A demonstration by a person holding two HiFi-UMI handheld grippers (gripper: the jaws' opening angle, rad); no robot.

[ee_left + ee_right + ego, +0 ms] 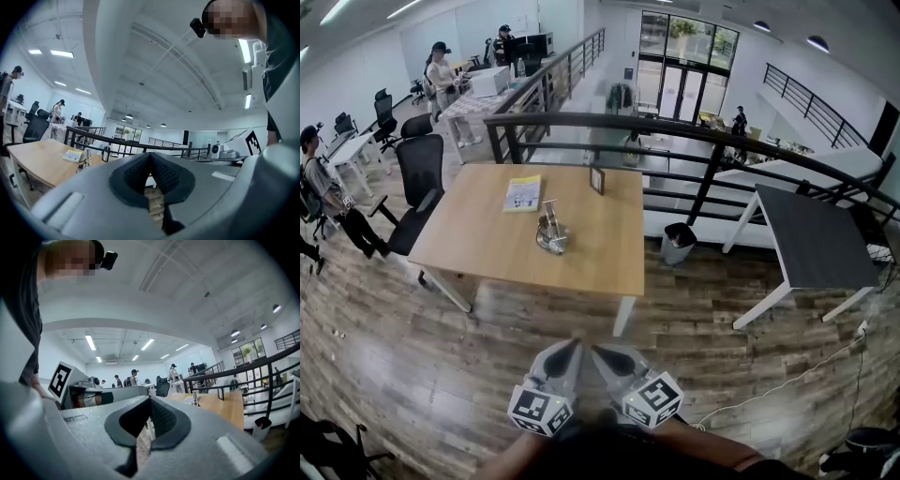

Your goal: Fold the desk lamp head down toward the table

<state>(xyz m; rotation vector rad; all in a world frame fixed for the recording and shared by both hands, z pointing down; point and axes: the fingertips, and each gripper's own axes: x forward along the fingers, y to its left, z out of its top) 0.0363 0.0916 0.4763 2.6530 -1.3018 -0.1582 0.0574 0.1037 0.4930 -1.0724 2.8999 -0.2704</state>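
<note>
The desk lamp (551,230) is a small metal one with a round base. It stands near the middle of the wooden table (478,234), well ahead of both grippers. Its thin stem also shows in the left gripper view (87,158) and the right gripper view (195,399). My left gripper (571,347) (150,154) and right gripper (599,352) (150,398) are held side by side close to my body, above the plank floor and short of the table. Both point level, with their pads meeting at the tips and nothing between them.
A yellow booklet (522,193) and a small picture frame (597,180) lie on the wooden table. A black office chair (420,169) stands at its left. A black railing (675,131) runs behind it, with a bin (678,244) and a dark table (820,234) at the right. People stand at the far left.
</note>
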